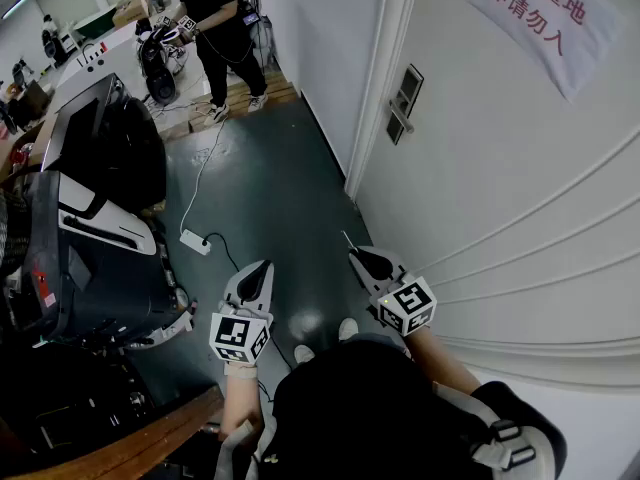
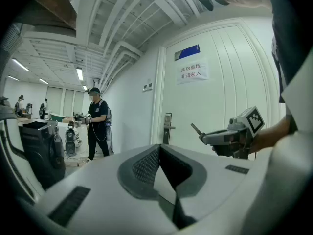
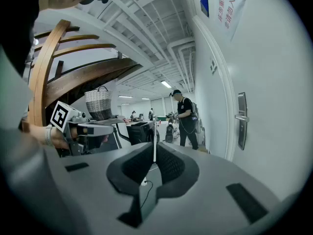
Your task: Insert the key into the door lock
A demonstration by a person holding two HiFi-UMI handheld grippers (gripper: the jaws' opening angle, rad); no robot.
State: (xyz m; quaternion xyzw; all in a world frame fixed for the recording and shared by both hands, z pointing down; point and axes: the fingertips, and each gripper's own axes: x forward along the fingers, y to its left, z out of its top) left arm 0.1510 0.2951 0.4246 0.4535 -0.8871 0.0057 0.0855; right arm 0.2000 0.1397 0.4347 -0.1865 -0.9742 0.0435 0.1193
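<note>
The white door (image 1: 500,168) fills the right of the head view, and its dark lock plate with a lever handle (image 1: 404,104) sits well ahead of both grippers. A thin metal key (image 1: 348,239) sticks out forward from my right gripper (image 1: 356,256), which is shut on it and held low beside the door. In the right gripper view the key (image 3: 154,138) stands upright between the jaws, with the lock plate (image 3: 241,120) off to the right. My left gripper (image 1: 264,267) hangs to the left over the floor, shut with nothing in it. It sees the lock (image 2: 167,128) and the key (image 2: 195,129).
A person in black (image 1: 226,28) stands at the far end of the dark floor. A white power strip (image 1: 195,241) with its cable lies on the floor. Black equipment (image 1: 95,218) crowds the left side. A paper sign (image 1: 545,13) hangs high on the door.
</note>
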